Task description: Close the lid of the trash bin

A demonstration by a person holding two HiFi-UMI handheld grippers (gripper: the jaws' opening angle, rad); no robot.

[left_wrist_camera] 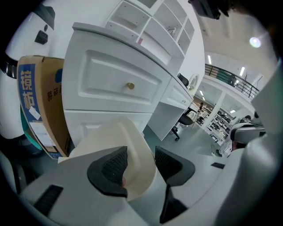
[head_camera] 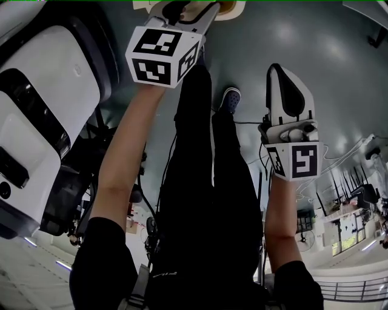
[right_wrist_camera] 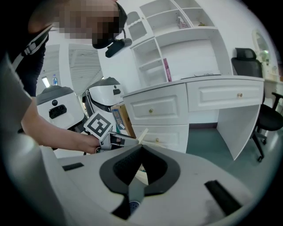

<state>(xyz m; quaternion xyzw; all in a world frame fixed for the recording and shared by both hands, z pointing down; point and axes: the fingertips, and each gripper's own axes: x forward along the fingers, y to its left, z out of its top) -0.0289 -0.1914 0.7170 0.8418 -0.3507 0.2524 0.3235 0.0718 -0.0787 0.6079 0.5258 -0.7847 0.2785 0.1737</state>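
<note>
The trash bin's cream lid [left_wrist_camera: 110, 137] stands tilted up in front of the white drawers, and its curved edge lies between the jaws of my left gripper [left_wrist_camera: 141, 161]. The left pad sits against the lid; a thin gap shows at the right pad, so the jaws are open. In the head view the left gripper [head_camera: 182, 9] reaches to the top edge, where a bit of the lid [head_camera: 230, 7] shows. My right gripper [head_camera: 276, 69] hangs lower right, shut and empty. The right gripper view shows its pads closed together [right_wrist_camera: 141, 152] and the lid's edge [right_wrist_camera: 143, 133] beyond them.
A white desk with drawers [left_wrist_camera: 115, 84] and shelves [right_wrist_camera: 177, 39] stands behind the bin. A cardboard box [left_wrist_camera: 40, 101] leans left of it, beside a large white machine [head_camera: 42, 109]. A black office chair [right_wrist_camera: 265, 119] is at the right. The person's legs and shoe [head_camera: 230, 97] are below.
</note>
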